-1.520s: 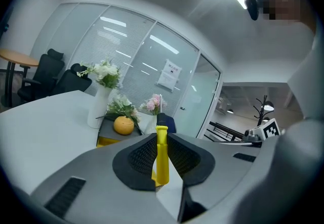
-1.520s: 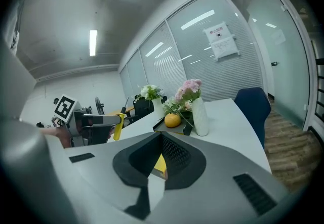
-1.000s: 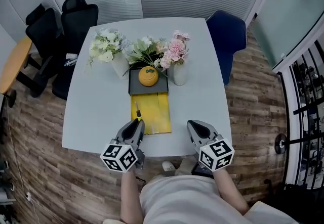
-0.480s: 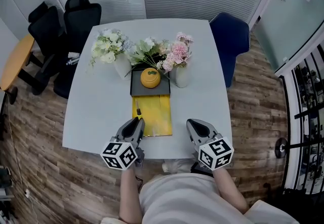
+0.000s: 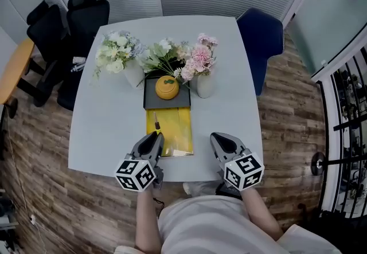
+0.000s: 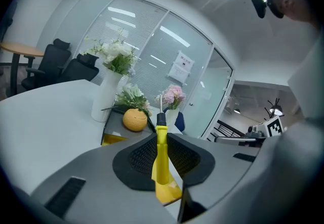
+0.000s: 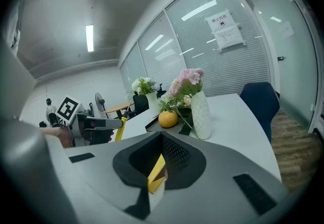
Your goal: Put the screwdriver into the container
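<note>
- Left gripper view is showing the left gripper (image 6: 161, 132) clenching its jaws on the yellow handle of the screwdriver (image 6: 161, 154). The tool's black collar and thin metal shaft are pointing away from the camera.
- Seen from the head view, the held screwdriver is hanging over the left part of the yellow container (image 5: 178, 129), shaft aimed toward the flowers. Whether it is touching the container cannot be told.
- Right gripper view is showing the right gripper (image 7: 161, 137) with its jaws pressed together and gripping nothing. A sliver of yellow is showing through the gap beneath them.
- That gripper is hovering over the near edge of the table (image 5: 109, 127), right of the container and apart from it.
- Just beyond the container, a dark tray (image 5: 150, 100) is carrying a round orange object (image 5: 167, 87).
- White vases of flowers (image 5: 202, 55) are standing around it.
</note>
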Action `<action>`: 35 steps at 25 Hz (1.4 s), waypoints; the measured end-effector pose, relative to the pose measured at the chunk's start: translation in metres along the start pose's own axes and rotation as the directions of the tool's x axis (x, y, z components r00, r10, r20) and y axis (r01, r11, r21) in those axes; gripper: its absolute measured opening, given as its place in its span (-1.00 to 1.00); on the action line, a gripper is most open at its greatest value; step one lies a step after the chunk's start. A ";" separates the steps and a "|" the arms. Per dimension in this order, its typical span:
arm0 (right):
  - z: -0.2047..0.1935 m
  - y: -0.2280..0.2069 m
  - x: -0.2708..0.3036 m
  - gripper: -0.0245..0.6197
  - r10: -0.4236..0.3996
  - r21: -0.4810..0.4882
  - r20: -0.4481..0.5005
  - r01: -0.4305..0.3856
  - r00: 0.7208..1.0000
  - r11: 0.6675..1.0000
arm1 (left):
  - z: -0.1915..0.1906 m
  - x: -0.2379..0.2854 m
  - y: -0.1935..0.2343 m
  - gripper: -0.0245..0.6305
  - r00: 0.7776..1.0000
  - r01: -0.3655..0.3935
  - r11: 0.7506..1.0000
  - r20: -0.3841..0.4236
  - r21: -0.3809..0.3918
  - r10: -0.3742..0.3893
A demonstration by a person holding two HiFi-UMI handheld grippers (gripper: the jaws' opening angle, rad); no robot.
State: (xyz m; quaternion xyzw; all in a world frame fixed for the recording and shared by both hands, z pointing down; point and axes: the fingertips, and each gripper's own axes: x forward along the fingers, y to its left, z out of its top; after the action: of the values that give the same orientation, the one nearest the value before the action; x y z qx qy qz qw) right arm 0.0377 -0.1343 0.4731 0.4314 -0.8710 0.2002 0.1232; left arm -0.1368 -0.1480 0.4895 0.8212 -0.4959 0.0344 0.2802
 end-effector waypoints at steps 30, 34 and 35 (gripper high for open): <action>-0.031 -0.038 0.058 -0.88 0.004 0.030 -0.137 0.000 0.991 1.000 | -0.071 0.056 0.057 -0.74 0.947 -0.112 0.994 -0.305 -0.019 0.101; -0.036 -0.041 0.064 -0.88 0.009 0.036 -0.155 -0.003 0.988 0.999 | -0.079 0.060 0.063 -0.74 0.931 -0.130 0.991 -0.346 -0.031 0.111; -0.037 -0.042 0.065 -0.88 0.009 0.038 -0.158 -0.004 0.987 0.999 | -0.080 0.062 0.065 -0.74 0.928 -0.134 0.990 -0.354 -0.034 0.114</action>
State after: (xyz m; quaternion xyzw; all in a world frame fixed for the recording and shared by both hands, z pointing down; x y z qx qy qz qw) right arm 0.0336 -0.1861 0.5417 0.4135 -0.8560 0.2504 0.1832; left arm -0.1420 -0.1802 0.6054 0.7604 -0.4897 0.1838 0.3849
